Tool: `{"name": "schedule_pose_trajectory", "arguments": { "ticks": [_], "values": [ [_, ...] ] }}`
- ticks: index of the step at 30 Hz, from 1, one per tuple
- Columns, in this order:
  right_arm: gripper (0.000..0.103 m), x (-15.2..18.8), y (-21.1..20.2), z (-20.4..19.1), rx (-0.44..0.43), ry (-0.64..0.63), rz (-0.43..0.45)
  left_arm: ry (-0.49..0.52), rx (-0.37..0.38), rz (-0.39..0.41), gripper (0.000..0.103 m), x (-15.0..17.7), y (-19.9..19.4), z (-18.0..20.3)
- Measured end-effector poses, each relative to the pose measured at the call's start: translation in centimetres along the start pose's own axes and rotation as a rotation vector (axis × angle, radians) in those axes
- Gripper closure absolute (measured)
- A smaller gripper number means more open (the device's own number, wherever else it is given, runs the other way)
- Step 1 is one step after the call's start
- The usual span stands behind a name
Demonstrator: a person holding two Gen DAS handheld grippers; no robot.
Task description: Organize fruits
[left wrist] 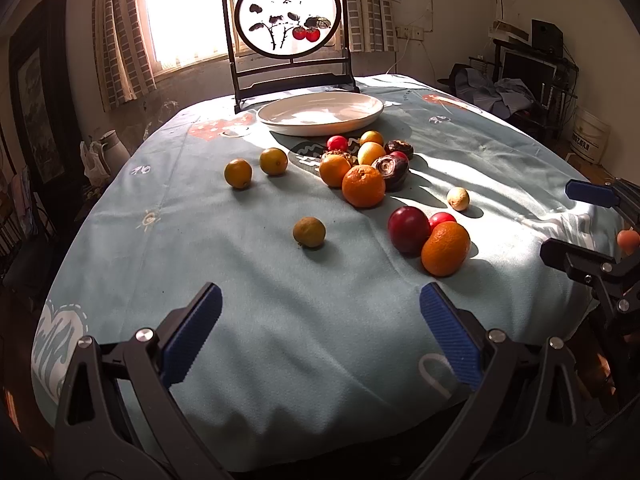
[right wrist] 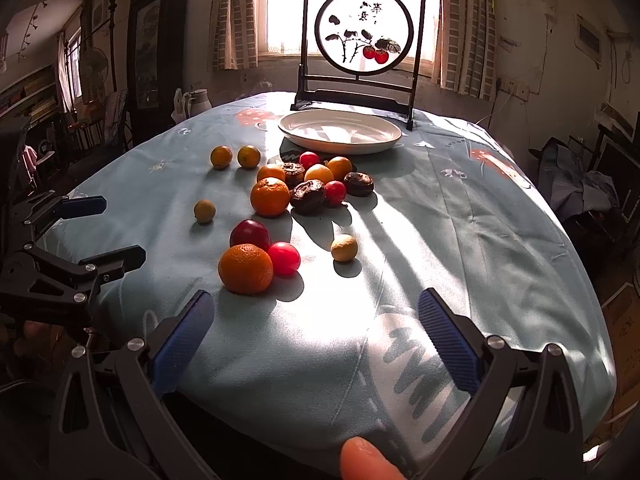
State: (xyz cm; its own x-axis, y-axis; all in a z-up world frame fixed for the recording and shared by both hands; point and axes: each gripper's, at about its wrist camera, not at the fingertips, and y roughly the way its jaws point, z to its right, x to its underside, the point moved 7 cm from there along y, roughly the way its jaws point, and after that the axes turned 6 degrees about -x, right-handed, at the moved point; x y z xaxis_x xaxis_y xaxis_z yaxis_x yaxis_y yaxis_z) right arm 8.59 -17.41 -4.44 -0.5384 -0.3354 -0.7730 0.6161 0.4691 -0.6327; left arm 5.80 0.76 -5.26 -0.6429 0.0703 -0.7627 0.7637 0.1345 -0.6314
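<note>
Evidently nothing is picked yet: left gripper (left wrist: 320, 334) and right gripper (right wrist: 316, 342) both hover wide open and empty at the counter's (right wrist: 460, 216) near edge. Fruits lie scattered mid-counter; the plate (right wrist: 340, 130) sits far. Best take the nearest orange (right wrist: 246, 269) squarely, closing gently.

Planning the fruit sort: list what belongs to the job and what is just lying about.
Job: oranges, red plums, dark fruits, pale small fruit, empty white plate.
Lying about: painted screen, white jug, bucket.
</note>
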Motion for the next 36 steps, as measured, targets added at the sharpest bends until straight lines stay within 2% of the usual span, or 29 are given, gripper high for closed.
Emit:
{"name": "schedule_pose_trajectory", "arguments": {
  "ticks": [36],
  "values": [
    [0.001, -0.34, 0.01, -0.4, -0.018, 0.0, 0.009, 0.0, -0.003, -0.004, 0.002, 0.06, -0.03, -0.19]
  ]
}}
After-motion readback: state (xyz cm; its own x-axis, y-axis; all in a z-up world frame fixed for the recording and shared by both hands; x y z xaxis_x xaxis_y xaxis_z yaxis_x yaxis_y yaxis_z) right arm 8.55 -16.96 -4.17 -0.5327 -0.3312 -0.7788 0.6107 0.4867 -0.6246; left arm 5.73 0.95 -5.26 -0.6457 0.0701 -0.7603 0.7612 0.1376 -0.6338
